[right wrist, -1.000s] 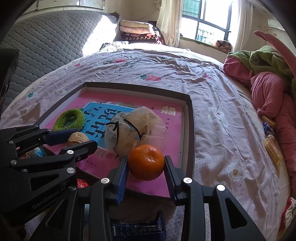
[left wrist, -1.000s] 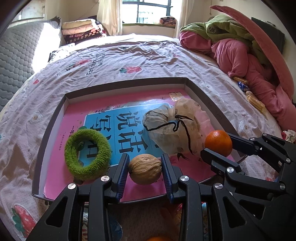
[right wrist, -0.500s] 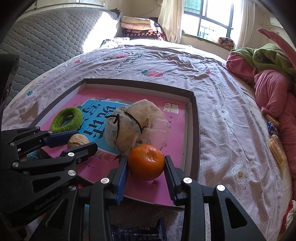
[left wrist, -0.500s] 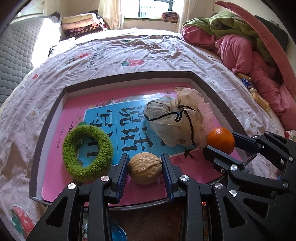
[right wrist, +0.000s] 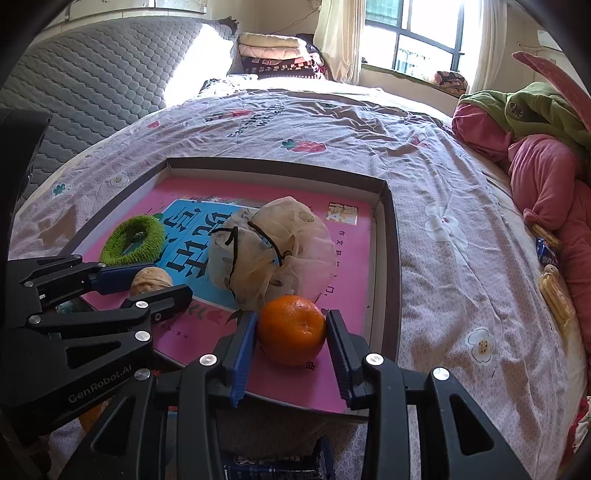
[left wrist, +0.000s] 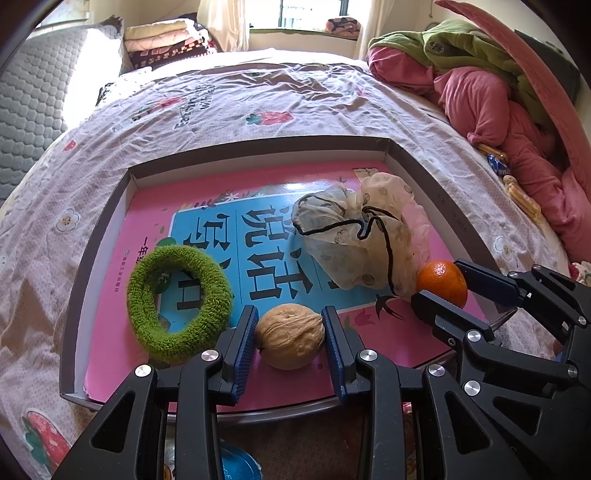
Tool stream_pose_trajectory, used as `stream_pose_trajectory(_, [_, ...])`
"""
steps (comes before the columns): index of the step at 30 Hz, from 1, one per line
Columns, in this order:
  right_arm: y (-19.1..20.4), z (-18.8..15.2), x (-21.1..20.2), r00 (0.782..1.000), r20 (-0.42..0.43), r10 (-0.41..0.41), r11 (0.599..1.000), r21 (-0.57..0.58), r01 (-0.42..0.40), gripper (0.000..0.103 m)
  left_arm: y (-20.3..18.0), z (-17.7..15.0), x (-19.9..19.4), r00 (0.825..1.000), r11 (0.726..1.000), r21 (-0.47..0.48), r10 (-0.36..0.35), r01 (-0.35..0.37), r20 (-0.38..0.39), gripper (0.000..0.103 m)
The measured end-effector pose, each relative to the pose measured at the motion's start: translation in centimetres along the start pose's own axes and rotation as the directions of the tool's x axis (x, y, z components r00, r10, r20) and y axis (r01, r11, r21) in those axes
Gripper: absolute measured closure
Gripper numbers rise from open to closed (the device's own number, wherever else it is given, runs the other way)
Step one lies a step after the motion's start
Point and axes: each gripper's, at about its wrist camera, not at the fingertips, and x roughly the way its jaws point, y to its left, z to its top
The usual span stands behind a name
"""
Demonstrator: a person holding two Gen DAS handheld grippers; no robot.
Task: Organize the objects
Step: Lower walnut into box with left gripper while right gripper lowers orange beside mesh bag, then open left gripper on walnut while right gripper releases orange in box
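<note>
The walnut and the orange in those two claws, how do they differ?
The walnut is tan and wrinkled; the orange is bright and smooth-skinned. The walnut sits in the left gripper, the orange in the right gripper. Both are roundish, clamped between blue pads over the pink tray.

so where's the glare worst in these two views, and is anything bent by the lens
Left wrist view: the window and the grey headboard beside it blow out white, and the tray rim bows into a curve. Right wrist view: the window and headboard wash out too; the orange stays sharp and evenly lit.
</note>
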Motion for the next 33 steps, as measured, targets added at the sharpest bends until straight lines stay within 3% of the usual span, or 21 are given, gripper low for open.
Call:
stream_pose_trajectory(20, [0.0,-0.1,-0.9,1.000,0.019,-0.006,1.000,-0.010,0.006,0.052,0.9,-0.5,-1.3,1.000,1.000,-0.010,0.003,-0.003,-0.011,0.055])
stream_pose_trajectory(33, [-0.2,0.1,-2.7,0.997,0.072,-0.008,1.000,-0.009,0.009,0.050,1.2,-0.6,-4.2,0.999,0.999,-0.036,0.002,-0.001,0.036,0.050])
